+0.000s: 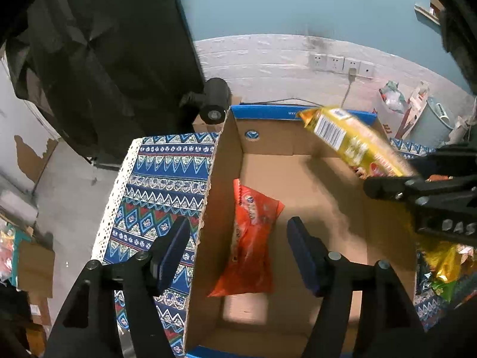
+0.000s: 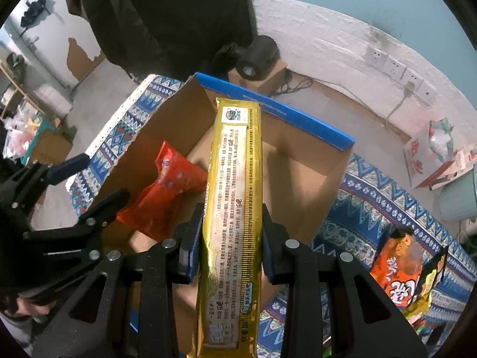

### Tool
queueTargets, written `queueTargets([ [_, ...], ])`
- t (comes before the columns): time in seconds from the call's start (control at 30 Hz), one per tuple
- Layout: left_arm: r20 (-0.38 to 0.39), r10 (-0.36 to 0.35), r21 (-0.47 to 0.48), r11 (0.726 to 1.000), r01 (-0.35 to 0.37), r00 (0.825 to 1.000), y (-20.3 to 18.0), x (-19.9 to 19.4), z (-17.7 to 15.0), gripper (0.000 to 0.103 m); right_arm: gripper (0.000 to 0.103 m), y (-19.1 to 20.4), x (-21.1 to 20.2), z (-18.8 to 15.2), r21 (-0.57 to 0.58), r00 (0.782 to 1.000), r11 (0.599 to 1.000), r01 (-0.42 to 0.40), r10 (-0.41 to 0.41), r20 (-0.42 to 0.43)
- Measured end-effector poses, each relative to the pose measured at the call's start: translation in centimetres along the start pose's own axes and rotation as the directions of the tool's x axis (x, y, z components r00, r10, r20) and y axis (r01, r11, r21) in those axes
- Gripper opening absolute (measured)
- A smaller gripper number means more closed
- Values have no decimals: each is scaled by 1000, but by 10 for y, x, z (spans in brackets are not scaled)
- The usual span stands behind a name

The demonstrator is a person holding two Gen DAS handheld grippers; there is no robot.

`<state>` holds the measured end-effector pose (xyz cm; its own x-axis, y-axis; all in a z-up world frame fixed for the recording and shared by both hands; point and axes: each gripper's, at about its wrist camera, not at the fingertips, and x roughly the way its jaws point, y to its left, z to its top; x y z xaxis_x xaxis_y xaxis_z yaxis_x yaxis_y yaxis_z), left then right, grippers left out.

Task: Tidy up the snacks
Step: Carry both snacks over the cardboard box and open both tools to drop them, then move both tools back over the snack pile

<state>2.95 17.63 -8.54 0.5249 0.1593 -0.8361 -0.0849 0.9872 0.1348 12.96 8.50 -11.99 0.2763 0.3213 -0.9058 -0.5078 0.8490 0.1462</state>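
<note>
Clamped between the blue pads of the right gripper [image 2: 229,244], a long gold biscuit packet [image 2: 235,208] sticks straight out ahead of the jaws, its printed back seam facing up. The grip sits around the packet's middle, which looks deliberate: a long, stiff pack held there stays balanced and will not droop as it is carried. In the left wrist view the same packet [image 1: 354,143] hangs at a slant above the far right part of the cardboard box [image 1: 226,155], so I judge it is about to be lowered in.

On the other side, the left gripper [image 1: 238,238] stands with its jaws apart and nothing between the pads; they straddle the box's left wall, one pad outside over the cloth, one inside. Directly below, an orange-red snack bag [image 1: 250,238] lies on the box floor, tucked against that left wall. That placement leaves most of the floor free for the gold packet.

The box sits on a worktop covered with a blue patterned cloth [image 1: 158,185]. Off to the right on the cloth, outside the box, an orange snack bag [image 2: 405,271] waits unsorted, with other wrappers just beside it. Behind the box a small black camera [image 1: 213,101] stands on a carton.
</note>
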Motion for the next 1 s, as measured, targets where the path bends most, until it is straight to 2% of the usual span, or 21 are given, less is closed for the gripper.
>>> queueTargets([
  [0.23,13,-6,0,1000,6,1000,2,-4,2,70,32,1,8,1,7,1000,1000,-14,14,-14],
  [0.3,12,-12,-2,1000,12,1000,1,-5,2,70,44,0,6,1,15,1000,1000,-15,15,-12],
  [0.37,13,-18,-2,1000,18,1000,-1,-6,3,70,50,-3,3,0,19,1000,1000,-6,6,-7],
  [0.43,17,-23,3,1000,23,1000,-4,-9,3,70,51,-8,-1,-1,28,1000,1000,-2,2,-4],
  [0.57,20,-37,23,999,36,999,-14,-12,4,70,65,-15,-11,-4,37,1000,999,12,-12,11],
  [0.73,17,-53,59,997,52,998,-30,-15,5,70,70,-25,-27,-15,27,999,999,46,-46,21],
  [1.0,9,-122,96,988,121,992,-60,-26,6,75,77,-51,-52,-40,39,995,995,92,-93,24],
])
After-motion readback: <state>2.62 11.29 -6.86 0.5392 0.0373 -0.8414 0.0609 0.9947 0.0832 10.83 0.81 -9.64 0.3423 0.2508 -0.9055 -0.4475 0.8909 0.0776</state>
